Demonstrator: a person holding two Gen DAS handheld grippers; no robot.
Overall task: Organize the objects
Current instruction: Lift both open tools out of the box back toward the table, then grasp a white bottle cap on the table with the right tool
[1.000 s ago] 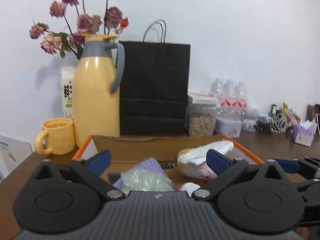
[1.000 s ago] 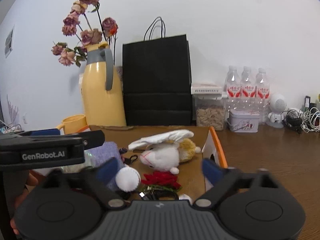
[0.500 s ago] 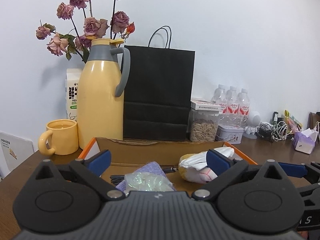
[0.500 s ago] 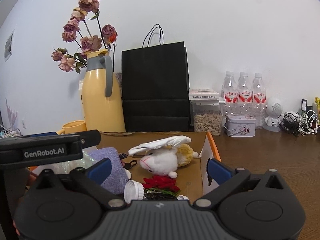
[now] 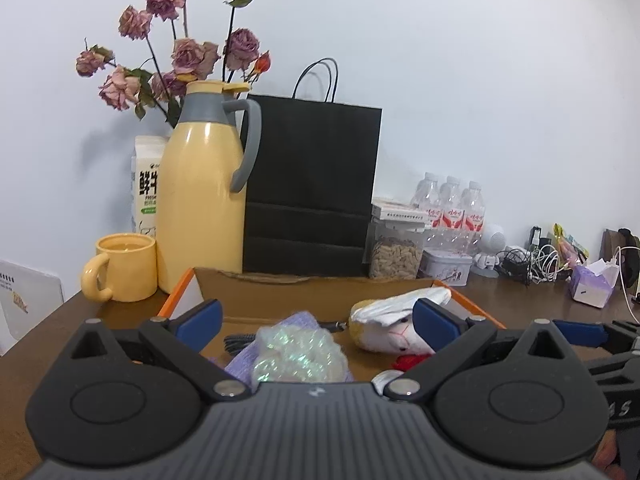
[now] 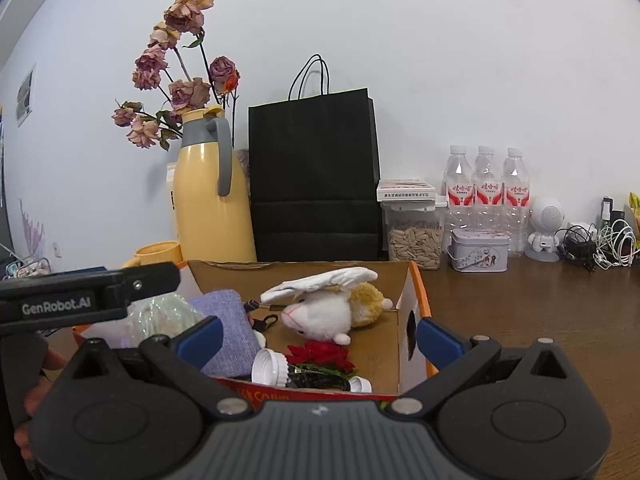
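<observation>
Holding both tools over the near edge of the cardboard box [image 6: 408, 304] on the bench [image 6: 540, 312], I see my left tool [image 5: 318, 316] with its blue pads spread wide and nothing between them. My right tool [image 6: 318, 338] is likewise spread wide and empty, its right pad outside the box's orange-edged right wall.

Inside the box, a white plush toy [image 6: 320, 312] lies on its side toward the back right, with a white cloth draped across its top and a yellow plush part behind it. A lavender knitted pouch [image 6: 228, 320] sits at the left, and an iridescent crinkled bundle [image 5: 296, 354] rests against it, nearest my left tool. A red fabric flower [image 6: 320, 354] lies in front of the plush toy, with a white bottle cap [image 6: 270, 366] just beside it and black cords near the front wall.

Behind the box stand a yellow thermos jug [image 5: 200, 188], a yellow mug [image 5: 124, 266], a black paper bag [image 5: 312, 188], a clear jar of seeds [image 6: 414, 240] and three water bottles [image 6: 486, 192].
</observation>
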